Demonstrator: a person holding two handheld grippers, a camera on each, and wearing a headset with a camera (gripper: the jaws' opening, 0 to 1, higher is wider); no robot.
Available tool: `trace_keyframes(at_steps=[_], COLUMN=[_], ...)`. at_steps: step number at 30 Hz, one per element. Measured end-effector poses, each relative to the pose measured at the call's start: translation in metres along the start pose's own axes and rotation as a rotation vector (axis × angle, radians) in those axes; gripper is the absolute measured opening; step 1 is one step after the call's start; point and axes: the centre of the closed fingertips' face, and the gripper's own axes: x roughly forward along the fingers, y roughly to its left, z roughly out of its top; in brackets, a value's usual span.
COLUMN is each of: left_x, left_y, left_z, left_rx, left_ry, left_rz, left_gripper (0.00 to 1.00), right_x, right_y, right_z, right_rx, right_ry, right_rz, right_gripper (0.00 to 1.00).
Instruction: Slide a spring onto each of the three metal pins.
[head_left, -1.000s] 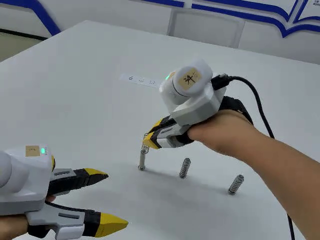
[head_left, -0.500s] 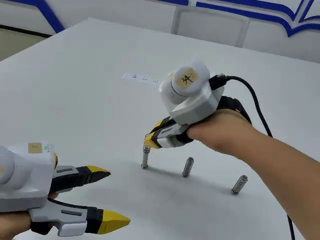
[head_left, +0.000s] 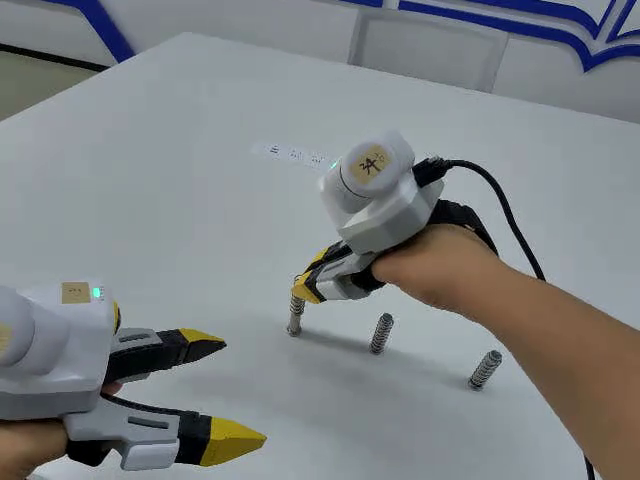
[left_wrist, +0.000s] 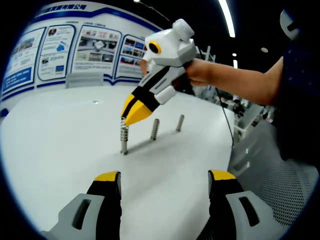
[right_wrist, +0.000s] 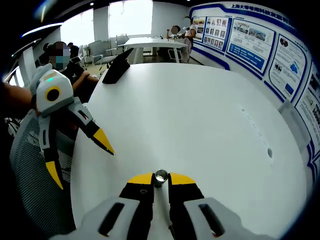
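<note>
White workbench (head_left: 150, 200): the right gripper (head_left: 305, 288) pinches a spring (head_left: 296, 304), top hidden between its jaws, on the first pin (head_left: 295, 322). Right of it stand the spring-sleeved second pin (head_left: 382, 333) and third pin (head_left: 485, 368). Left of it, well apart, the left gripper (head_left: 242, 392) gapes.

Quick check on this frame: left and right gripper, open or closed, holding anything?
Left gripper: open, holding nothing.
Right gripper: closed on the spring at the top of a pin.
</note>
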Motion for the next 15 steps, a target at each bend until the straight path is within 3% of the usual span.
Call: trace_keyframes(at_steps=[15], left_x=[0.0], left_y=[0.0], left_z=[-0.002], left_rx=[-0.004], left_ry=[0.005], left_rz=[-0.001], left_gripper=[0.72], right_x=[0.015], right_y=[0.004], right_z=[-0.014], right_rx=[0.027], right_ry=[0.029], right_rz=[0.02], right_gripper=[0.12])
